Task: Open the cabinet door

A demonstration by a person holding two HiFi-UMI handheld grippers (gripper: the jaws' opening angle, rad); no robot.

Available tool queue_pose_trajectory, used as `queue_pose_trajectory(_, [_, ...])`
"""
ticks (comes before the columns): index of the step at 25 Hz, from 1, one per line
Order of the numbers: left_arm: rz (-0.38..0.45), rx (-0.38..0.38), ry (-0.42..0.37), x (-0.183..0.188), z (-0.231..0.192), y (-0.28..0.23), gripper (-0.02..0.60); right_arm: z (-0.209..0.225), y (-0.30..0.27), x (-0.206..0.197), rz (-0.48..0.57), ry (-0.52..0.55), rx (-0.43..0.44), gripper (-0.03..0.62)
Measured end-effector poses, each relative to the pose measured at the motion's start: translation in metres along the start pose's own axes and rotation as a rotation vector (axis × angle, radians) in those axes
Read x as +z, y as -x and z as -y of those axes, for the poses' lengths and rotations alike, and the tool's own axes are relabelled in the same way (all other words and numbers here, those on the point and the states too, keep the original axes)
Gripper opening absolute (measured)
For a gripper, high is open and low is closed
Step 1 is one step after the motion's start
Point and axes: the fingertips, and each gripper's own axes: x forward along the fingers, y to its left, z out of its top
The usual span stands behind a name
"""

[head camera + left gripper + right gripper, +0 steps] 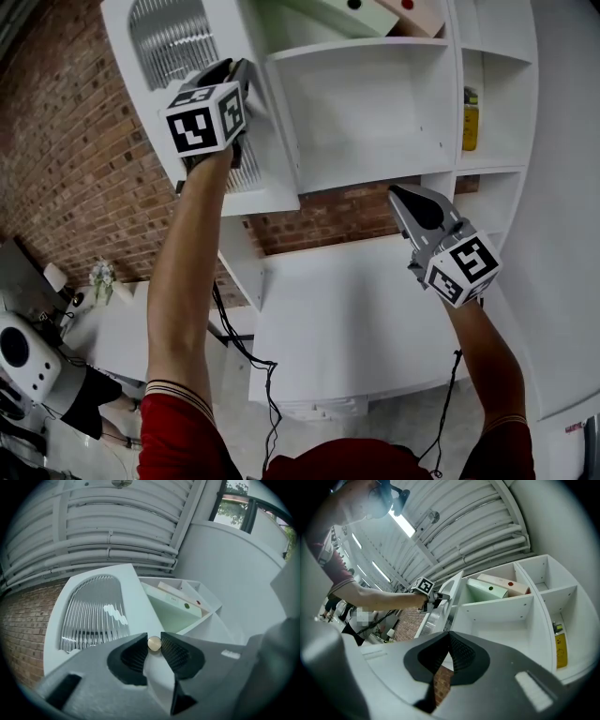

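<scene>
Left gripper (153,644): jaws clenched on the small round brass knob (154,643), which sits between the two ribbed pads at their tips. No other item is in the grip.

Right gripper (447,636): jaws closed together with nothing between them. It is held free in front of the lower part of the cabinet (375,103), to the right of the left gripper and well apart from it, touching nothing.

Cabinet door (136,603): a white frame with a ribbed glass panel (93,613), at the left side of the white cabinet. It stands swung out from the cabinet front. The shelves behind it are exposed.

Contents seen: a pale green box (487,589) lies on the upper shelf with a second, beige box just beside it on the right. A yellow bottle (559,647) stands in the narrow right-hand compartment.

A red brick wall (75,169) runs behind and to the left of the cabinet.
</scene>
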Motion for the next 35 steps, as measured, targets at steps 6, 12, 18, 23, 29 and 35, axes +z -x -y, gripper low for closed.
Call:
queue_pose_trajectory(6, [0.019, -0.071, 0.019, 0.016, 0.002, 0.038, 0.092, -0.024, -0.01, -0.001, 0.009, -0.027, 0.047, 0.012])
queue_pose_trajectory(12, [0.045, -0.121, 0.012, 0.03, -0.002, 0.078, 0.084, -0.043, -0.012, 0.002, 0.017, -0.038, 0.082, 0.012])
queue_pose_trajectory(18, [0.082, -0.148, 0.09, 0.044, -0.014, 0.115, 0.081, -0.056, -0.015, 0.007, 0.023, -0.066, 0.109, 0.012])
queue_pose_trajectory(23, [0.096, -0.151, 0.126, 0.053, -0.027, 0.146, 0.083, -0.071, -0.016, 0.013, 0.029, -0.074, 0.137, 0.012])
queue_pose_trajectory(29, [0.124, -0.173, 0.179, 0.061, -0.049, 0.181, 0.091, -0.093, -0.022, 0.017, 0.031, -0.092, 0.175, 0.012])
queue_pose_trajectory(35, [0.147, -0.164, 0.223, 0.066, -0.084, 0.22, 0.103, -0.126, -0.038, 0.02, 0.039, -0.106, 0.234, 0.012])
